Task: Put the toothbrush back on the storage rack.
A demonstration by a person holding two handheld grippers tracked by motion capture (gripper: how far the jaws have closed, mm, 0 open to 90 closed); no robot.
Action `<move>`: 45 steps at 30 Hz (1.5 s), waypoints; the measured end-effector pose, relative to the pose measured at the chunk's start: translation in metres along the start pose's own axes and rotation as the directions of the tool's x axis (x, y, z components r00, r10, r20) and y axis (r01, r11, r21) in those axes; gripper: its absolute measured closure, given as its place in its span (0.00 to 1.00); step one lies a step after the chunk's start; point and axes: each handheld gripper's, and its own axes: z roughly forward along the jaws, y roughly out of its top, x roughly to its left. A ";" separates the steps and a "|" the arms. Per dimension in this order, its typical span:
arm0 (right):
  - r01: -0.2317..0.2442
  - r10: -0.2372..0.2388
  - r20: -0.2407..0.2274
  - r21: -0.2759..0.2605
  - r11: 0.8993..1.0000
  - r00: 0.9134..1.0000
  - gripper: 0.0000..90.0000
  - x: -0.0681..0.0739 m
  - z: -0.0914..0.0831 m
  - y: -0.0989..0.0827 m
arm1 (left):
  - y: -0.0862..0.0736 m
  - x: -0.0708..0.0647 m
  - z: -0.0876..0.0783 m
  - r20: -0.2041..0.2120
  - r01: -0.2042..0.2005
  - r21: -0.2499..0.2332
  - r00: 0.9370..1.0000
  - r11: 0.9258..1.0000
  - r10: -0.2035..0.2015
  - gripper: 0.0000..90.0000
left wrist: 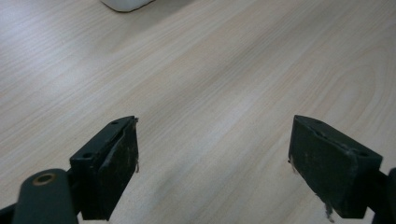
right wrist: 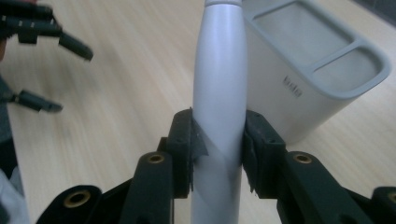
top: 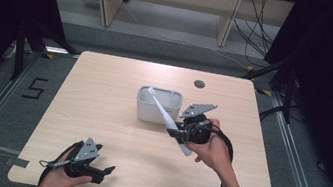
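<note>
Lab: curtained, floor-marked table (top: 100,113) rig

Bare table (top: 100,113) all round — only the white holder (top: 158,105) obstructs

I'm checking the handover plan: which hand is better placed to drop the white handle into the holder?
Right: its claw already grips the white handle beside the holder. The left claw sits open, far off.

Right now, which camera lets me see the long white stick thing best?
The high view: it shows the whole white handle slanting up past the white holder, held in the right gripper. The right gripper view shows only the handle's thick middle, close up and squeezed between the pads. The left gripper view looks at the table.
</note>
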 end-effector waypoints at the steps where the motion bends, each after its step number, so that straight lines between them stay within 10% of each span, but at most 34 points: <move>1: 0.000 0.000 0.000 0.000 1.000 1.000 0.74 0.000 0.000 0.000 | 0.000 0.000 0.000 0.000 0.000 0.000 1.000 1.000 0.000 0.17; 16: -0.080 0.093 0.056 -0.194 0.978 0.994 0.74 -0.037 -0.001 0.025 | 0.000 0.000 0.000 0.001 -0.003 0.001 1.000 1.000 0.003 0.17; 45: -0.149 0.196 0.092 -0.372 0.916 0.976 0.74 -0.078 0.024 0.062 | 0.000 0.002 -0.002 -0.001 -0.020 0.008 1.000 1.000 0.020 0.17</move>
